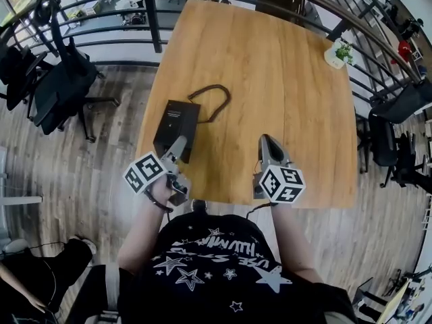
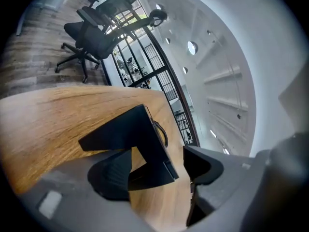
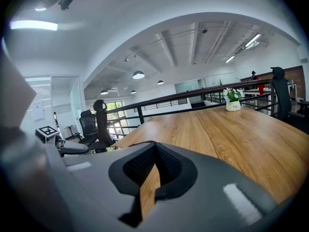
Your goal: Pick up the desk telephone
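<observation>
A black desk telephone (image 1: 177, 125) lies near the left edge of the wooden table (image 1: 283, 79), with its dark cord (image 1: 214, 98) looped behind it. My left gripper (image 1: 178, 148) is at the phone's near end, rolled to one side. In the left gripper view its jaws stand wide apart, and the phone's (image 2: 139, 138) near corner lies between them. A gap shows on the right jaw's side. My right gripper (image 1: 269, 142) hovers over bare table to the phone's right. Its pads (image 3: 166, 166) meet at the tip with nothing held.
A small potted plant (image 1: 339, 52) stands at the table's far right corner. Black office chairs (image 1: 59, 79) stand on the floor at the left, and another chair (image 1: 395, 130) at the right. A dark railing (image 1: 154, 15) runs behind the table.
</observation>
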Tool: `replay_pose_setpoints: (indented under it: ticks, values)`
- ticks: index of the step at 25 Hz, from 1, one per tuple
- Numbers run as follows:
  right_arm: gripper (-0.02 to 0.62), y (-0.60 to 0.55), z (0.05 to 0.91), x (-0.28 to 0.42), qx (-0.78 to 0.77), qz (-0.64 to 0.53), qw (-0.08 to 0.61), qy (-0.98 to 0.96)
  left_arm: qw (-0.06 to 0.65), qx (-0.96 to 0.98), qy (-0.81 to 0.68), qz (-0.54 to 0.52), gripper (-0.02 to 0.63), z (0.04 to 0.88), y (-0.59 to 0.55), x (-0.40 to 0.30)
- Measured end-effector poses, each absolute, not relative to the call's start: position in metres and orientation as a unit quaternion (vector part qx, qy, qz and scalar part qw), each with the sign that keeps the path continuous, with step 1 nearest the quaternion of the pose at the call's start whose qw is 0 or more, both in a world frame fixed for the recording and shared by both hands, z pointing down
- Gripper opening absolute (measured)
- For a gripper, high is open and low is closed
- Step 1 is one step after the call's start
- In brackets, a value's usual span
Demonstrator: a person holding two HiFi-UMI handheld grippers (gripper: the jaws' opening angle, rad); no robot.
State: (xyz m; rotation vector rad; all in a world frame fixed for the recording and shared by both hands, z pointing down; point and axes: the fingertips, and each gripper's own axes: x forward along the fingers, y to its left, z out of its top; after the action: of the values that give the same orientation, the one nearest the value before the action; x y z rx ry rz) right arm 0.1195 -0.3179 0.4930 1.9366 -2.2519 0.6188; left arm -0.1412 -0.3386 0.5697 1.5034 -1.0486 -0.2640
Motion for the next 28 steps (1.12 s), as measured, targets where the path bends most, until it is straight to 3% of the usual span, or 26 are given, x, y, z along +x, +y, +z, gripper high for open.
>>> replay_pose_setpoints:
  ticks: [10,17,28]
  values:
    - [0.0,-0.323,0.498,0.128,0.649,0.207,0.057,-0.73,0.629,0.609,-0.46,-0.144,0.334,0.579,-0.356,-0.136]
    - [0.0,-0.321,0.503,0.131,0.653,0.215,0.058,-0.724,0.643,0.569,-0.484,-0.168,0.226,0.588,-0.362,-0.143]
    - [0.0,-0.308,0.508,0.138,0.659,0.225,0.058,-0.715,0.644,0.571,-0.479,-0.172,0.212,0.59,-0.364,-0.146]
